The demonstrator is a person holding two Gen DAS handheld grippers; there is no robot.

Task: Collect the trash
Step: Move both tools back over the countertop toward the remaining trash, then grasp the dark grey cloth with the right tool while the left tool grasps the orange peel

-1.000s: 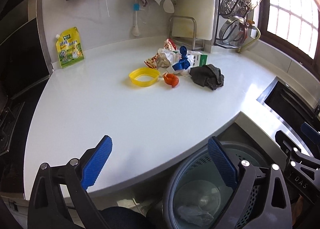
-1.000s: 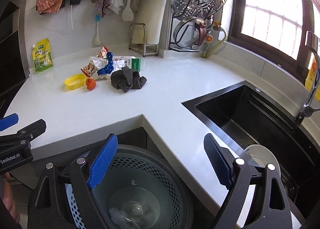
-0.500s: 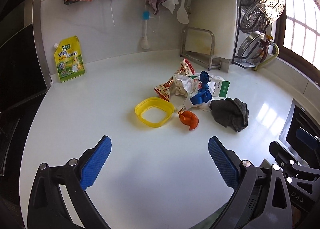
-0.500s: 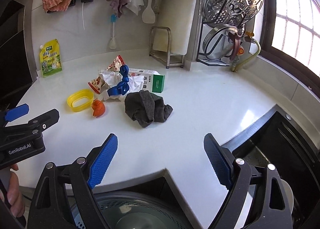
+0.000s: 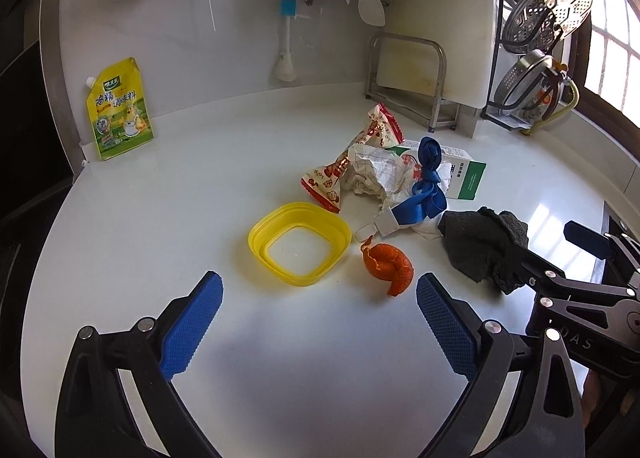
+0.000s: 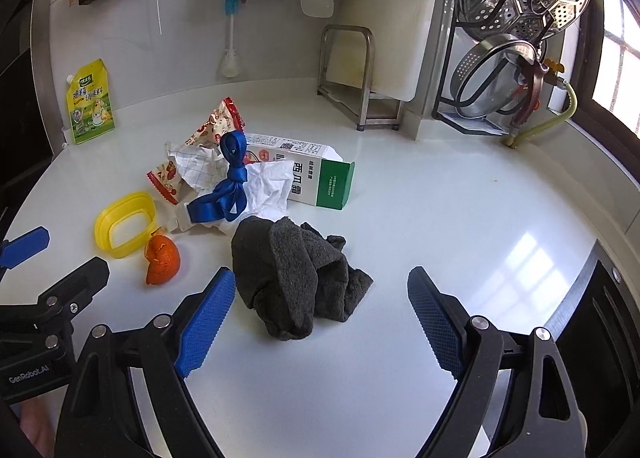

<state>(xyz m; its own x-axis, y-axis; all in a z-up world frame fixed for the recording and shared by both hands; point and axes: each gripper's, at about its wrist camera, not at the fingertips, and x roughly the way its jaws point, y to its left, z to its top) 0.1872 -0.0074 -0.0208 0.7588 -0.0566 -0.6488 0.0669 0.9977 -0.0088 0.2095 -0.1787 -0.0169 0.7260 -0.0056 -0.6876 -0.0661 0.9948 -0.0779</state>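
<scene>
Now well forward of the bin, over the white counter (image 5: 160, 218). Left gripper (image 5: 319, 298) and right gripper (image 6: 321, 296) both wide, empty. Nothing collected here: orange peel (image 5: 388, 264), snack wrapper (image 5: 352, 166), crumpled paper (image 5: 376, 174), carton (image 6: 312, 178) all clustered mid-counter.

The black left gripper (image 6: 24, 338), seen at the left edge of the right wrist view, has "GenRobot.AI" in small white letters. The black right gripper (image 5: 580, 298), at the right edge of the left wrist view, shows "DAS". Far ahead of both, the yellow stand-up pouch (image 5: 119, 109) has Chinese words and a chicken picture. The white and green carton (image 6: 304, 174) has Chinese words too.
</scene>
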